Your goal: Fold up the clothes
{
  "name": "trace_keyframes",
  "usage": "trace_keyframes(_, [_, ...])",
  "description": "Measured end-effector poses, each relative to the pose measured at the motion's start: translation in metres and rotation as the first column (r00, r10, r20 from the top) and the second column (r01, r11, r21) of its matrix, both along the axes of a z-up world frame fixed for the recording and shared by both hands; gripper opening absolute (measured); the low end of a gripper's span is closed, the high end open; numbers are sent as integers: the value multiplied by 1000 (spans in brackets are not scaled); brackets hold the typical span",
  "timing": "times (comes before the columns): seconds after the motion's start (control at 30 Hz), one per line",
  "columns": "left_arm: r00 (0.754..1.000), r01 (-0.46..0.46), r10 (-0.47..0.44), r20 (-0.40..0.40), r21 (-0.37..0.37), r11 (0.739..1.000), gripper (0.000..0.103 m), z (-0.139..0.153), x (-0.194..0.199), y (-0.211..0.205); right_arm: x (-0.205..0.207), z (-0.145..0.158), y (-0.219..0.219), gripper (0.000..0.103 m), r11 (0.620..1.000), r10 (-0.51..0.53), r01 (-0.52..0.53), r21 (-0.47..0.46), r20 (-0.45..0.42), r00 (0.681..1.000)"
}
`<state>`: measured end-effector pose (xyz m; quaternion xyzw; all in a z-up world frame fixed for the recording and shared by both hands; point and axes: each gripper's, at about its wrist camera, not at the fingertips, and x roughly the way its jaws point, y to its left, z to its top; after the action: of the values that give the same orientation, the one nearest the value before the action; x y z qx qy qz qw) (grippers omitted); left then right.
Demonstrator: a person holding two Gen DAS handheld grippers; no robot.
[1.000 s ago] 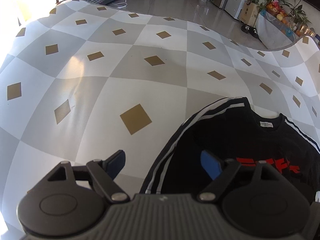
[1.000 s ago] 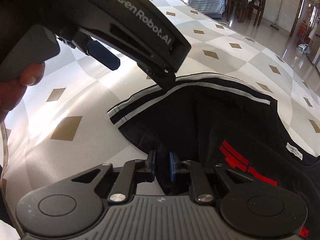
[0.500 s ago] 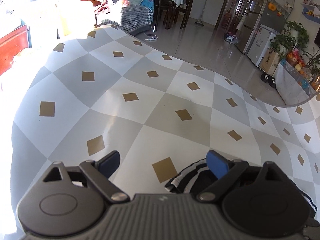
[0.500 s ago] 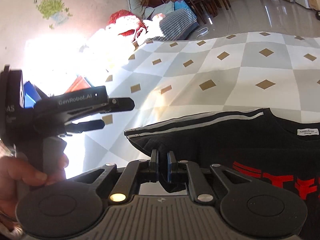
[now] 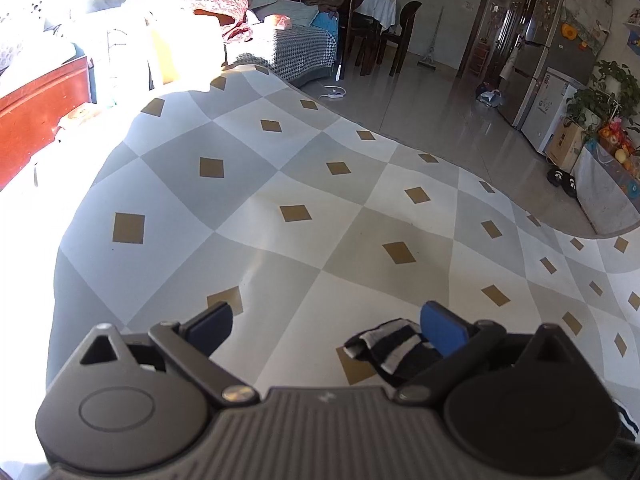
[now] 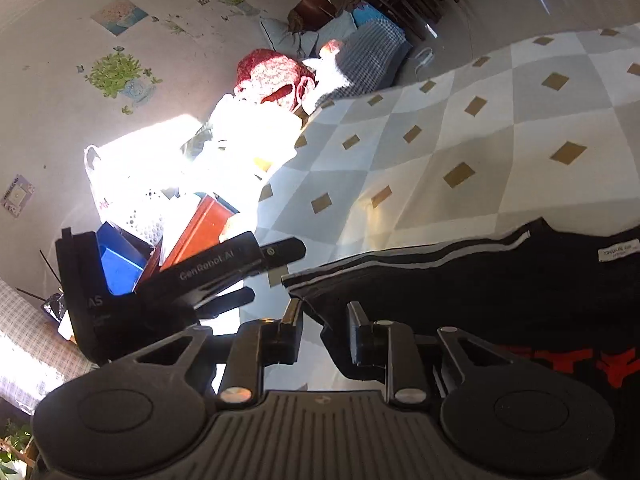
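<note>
A black shirt with white sleeve stripes and red print lies flat on the checked tablecloth. In the left wrist view only its striped cuff shows, low beside the right pad. My left gripper hovers above the cloth, its jaws opening wide with nothing between them. In the right wrist view it is seen from the side as the left gripper, off the shirt's left edge. My right gripper is over the shirt's folded left corner. Its jaws are opening, and the dark fabric shows in the gap without being pinched.
The table's curved far edge drops to a shiny tiled floor. A sofa with piled clothes and red-brown wooden furniture stand beyond the left end. A fridge and plants are far right.
Both grippers rose off the shirt. The left one tilted up and spread wider, so the shirt slid nearly out of its view. The right one rolled, and its shut jaws parted.
</note>
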<state>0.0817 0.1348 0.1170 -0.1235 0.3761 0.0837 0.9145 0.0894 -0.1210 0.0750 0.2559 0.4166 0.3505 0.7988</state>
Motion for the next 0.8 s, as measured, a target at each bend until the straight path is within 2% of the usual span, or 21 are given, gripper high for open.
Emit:
trace_keyframes(0.03, [1000,-5,5,1,5,1000,103,0,0,0,2,-10,4,28,999,18,-20,-29,-53,998])
trace_keyframes(0.17, [1000,7,-6,2,-3,1000,103,0,-1,-1,2,-12,-5,32,990,-57,56,-132,-6,998])
trace_keyframes(0.3, [996,86,-86,-25,-10,996,103,-8,-1,-16,3,-10,-21,35,969,-111,116,-218,38,993])
trace_keyframes(0.4, [982,164,-169,-82,-67,984,103,-25,0,-32,3,-17,-33,39,939,-158,162,-303,38,987])
trace_keyframes(0.53, [960,221,-237,-146,-117,968,103,-52,0,-48,11,-30,-65,39,901,-262,236,-363,-23,965])
trace_keyframes(0.6, [949,248,-269,-165,-137,959,103,-63,1,-55,15,-33,-78,39,877,-290,264,-400,-5,957])
trace_keyframes(0.8, [923,287,-318,-215,-163,944,103,-86,2,-65,27,-46,-109,40,814,-361,310,-491,-10,932])
